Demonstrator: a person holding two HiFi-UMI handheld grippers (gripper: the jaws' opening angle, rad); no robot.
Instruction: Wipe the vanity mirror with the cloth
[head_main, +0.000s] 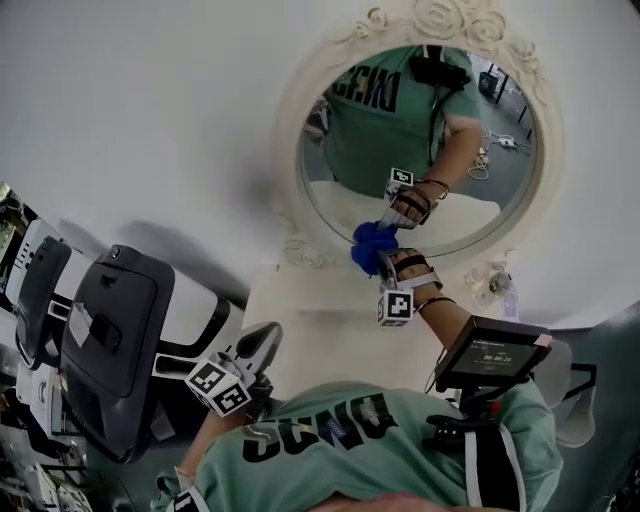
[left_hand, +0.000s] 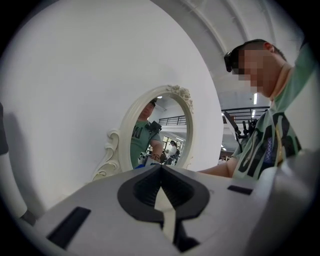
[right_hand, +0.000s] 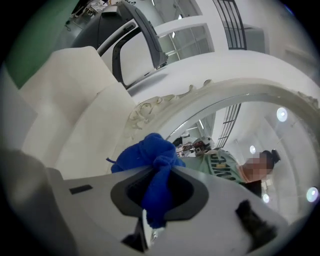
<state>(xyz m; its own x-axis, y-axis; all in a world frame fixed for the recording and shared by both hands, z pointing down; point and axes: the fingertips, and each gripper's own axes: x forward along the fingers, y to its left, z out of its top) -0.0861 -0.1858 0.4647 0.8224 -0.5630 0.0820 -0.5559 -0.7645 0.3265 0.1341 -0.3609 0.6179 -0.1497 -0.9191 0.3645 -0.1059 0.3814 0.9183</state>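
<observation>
Arm outstretched, right claw (head_main: 381, 263) clamps cloth (head_main: 362, 254) at mirror's (head_main: 420, 140) lower edge.

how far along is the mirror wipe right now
Done: the blue cloth is picked up and clamped in the right gripper. In hand: the cloth appears pressed against the lower edge of the mirror glass, near the frame. The left gripper is shut on nothing, low and away from the mirror. Left: the glass above the cloth; how much is already wiped cannot be told.
</observation>
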